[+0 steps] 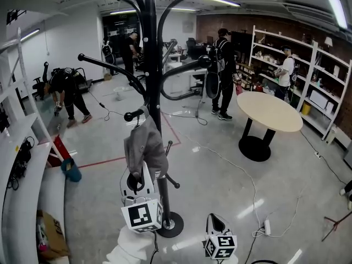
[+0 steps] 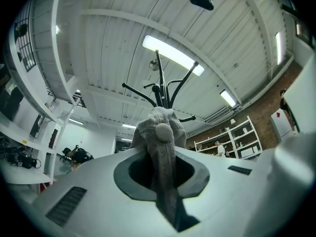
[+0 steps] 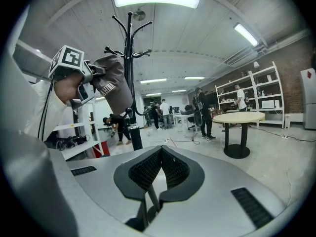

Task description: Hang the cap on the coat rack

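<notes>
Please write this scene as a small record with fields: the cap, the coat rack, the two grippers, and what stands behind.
cap: grey, hanging down beside the rack's pole, just under a lower peg; whether it rests on that peg cannot be told
coat rack: black, upright, curved arms at the top
left gripper: shut on the cap
right gripper: shut, nothing between the jaws, apart from the rack
background: round table

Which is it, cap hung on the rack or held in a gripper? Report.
Held: the left gripper is shut on the grey cap beside the coat rack. Whether it already sits on a peg, cannot tell.
</notes>
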Motion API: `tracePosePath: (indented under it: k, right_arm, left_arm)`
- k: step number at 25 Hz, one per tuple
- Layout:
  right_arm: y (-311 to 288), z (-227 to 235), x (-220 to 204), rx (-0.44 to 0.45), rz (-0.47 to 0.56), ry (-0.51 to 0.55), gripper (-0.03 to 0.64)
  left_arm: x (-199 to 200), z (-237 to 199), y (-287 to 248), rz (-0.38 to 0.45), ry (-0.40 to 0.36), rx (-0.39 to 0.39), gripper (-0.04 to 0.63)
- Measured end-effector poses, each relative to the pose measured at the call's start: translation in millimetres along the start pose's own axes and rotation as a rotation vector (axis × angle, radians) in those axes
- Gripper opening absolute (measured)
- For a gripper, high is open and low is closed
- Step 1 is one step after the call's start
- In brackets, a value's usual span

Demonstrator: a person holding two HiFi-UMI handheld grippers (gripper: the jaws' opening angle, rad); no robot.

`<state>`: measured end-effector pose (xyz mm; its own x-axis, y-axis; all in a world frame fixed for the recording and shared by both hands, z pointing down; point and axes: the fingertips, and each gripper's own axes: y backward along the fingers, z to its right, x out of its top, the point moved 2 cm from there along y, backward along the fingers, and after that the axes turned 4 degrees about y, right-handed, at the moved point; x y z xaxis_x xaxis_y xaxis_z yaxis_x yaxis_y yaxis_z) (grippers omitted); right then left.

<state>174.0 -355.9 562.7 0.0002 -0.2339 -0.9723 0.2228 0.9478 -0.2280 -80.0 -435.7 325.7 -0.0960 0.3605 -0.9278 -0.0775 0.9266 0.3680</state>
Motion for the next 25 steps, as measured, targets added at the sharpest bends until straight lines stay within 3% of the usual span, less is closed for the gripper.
tracePosePath:
  k: [8, 14, 25]
  right_arm:
    - [-3.7, -7.4, -1.7, 0.023, -0.01, 0.004, 0.009]
    - [-5.2, -16.1, -4.3, 0.052, -0.019, 0.004, 0.01]
    - [-4.7, -29.6, -7.1, 0.099, -0.024, 0.015, 0.009]
  left_arm:
    - [1.2, 2.9, 13.8, 0.048, -0.033, -0.007, 0.046]
    - [-4.7, 8.1, 24.3, 0.028, -0.043, -0.031, 0.084]
    - [-16.0, -3.3, 49.2, -0.003, -0.04, 0.025, 0.112]
